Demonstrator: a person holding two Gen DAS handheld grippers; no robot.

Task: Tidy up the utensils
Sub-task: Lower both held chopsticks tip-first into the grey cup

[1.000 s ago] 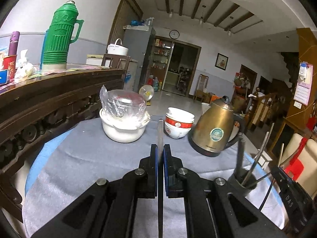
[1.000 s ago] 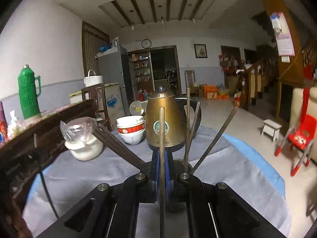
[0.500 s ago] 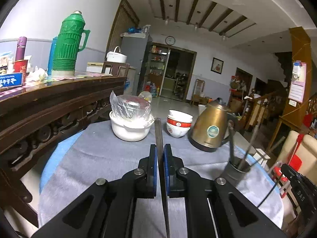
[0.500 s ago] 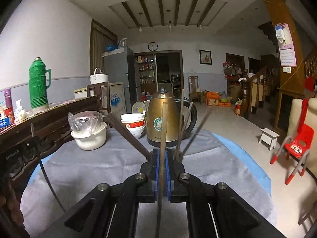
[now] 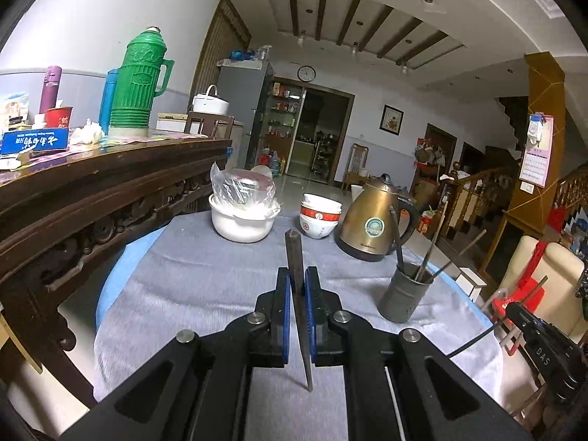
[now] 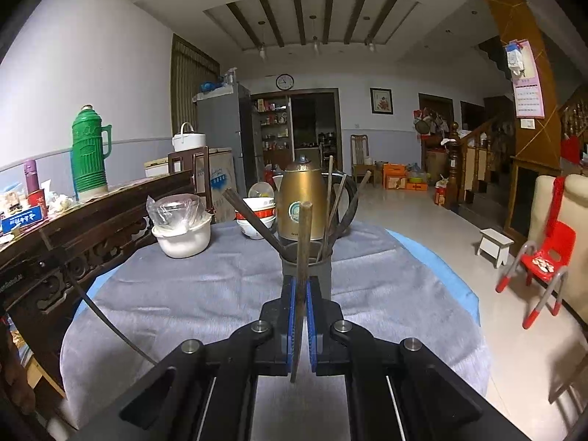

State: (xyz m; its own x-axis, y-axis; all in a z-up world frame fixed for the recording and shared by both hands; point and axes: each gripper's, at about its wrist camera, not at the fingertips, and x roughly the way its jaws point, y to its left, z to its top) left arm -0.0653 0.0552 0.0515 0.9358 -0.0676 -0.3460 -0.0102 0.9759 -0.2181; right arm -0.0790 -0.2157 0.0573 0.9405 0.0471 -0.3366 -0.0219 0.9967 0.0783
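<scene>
My left gripper (image 5: 297, 275) is shut on a dark chopstick (image 5: 295, 253) that stands upright between its blue pads. A grey utensil cup (image 5: 403, 292) holding several chopsticks sits to its right on the grey cloth. My right gripper (image 6: 301, 283) is shut on a brown chopstick (image 6: 303, 235), also upright. In the right wrist view the utensil cup (image 6: 323, 268) stands straight ahead, just beyond the fingertips, with several chopsticks leaning out of it. The right gripper's body (image 5: 544, 345) shows at the lower right of the left wrist view.
A brass kettle (image 5: 371, 220), stacked bowls (image 5: 319, 217) and a white pot with a wrapped dish (image 5: 240, 213) stand at the round table's (image 5: 205, 286) far side. A dark wooden sideboard (image 5: 92, 198) with a green thermos (image 5: 136, 84) runs along the left. A red chair (image 6: 544, 264) stands at the right.
Both grippers have pulled back from the table's far side, each holding its chopstick. The cup, kettle and bowls now look smaller and farther away.
</scene>
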